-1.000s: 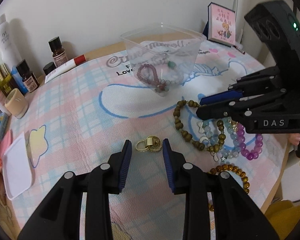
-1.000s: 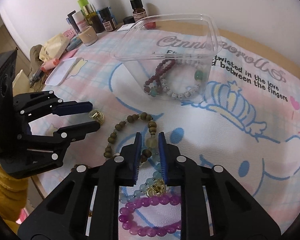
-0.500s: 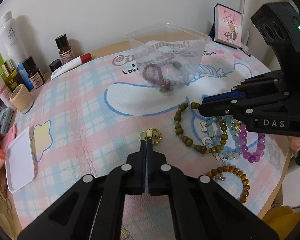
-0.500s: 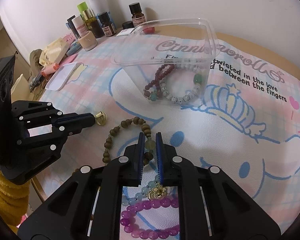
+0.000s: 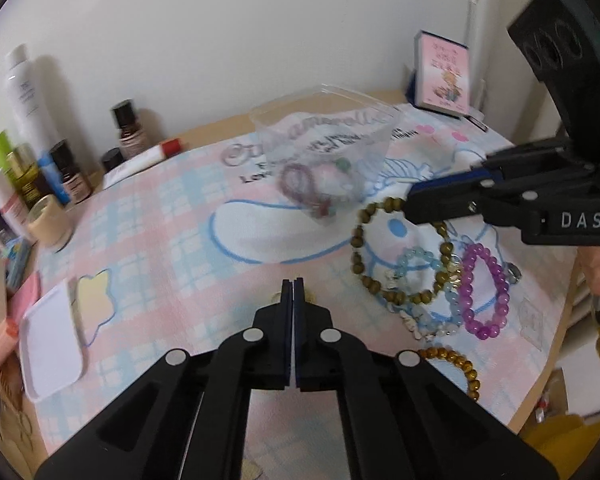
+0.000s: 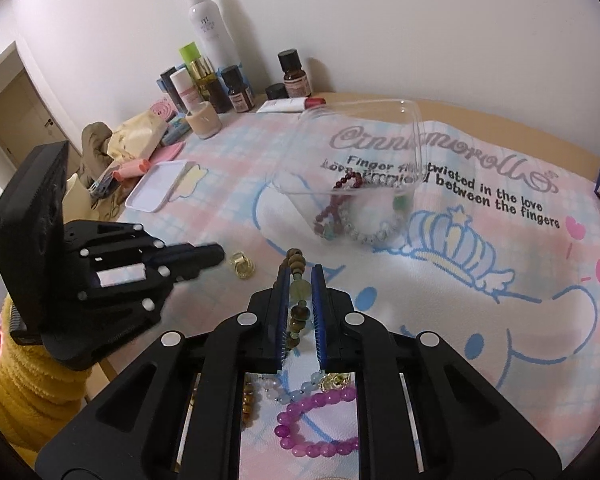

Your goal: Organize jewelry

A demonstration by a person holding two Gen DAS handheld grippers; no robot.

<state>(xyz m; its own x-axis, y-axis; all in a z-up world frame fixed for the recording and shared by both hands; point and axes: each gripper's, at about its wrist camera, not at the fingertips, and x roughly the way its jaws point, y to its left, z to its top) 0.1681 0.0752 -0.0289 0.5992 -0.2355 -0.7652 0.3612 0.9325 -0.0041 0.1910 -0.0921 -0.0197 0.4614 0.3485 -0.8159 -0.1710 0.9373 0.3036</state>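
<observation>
Left wrist view looks forward over its tool [image 5: 293,285], low above the counter [image 5: 148,240]. Right wrist view does likewise from the opposite side. Both share the clear container [image 5: 324,140] [image 6: 356,168].

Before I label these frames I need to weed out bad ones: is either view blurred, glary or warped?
Left wrist view: motion-smeared, the clear plastic container and mat lettering soft. Right wrist view: sharper, mat print readable; some smear on the left gripper. Both: fisheye bending, dark corners; soft bottle shadows on the wall; no strong glare.

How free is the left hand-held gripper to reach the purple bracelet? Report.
Likely, once opened: left hand-held gripper is shut; the wood bracelet, pinched by the right hand-held gripper, lies before the purple bracelet.
</observation>
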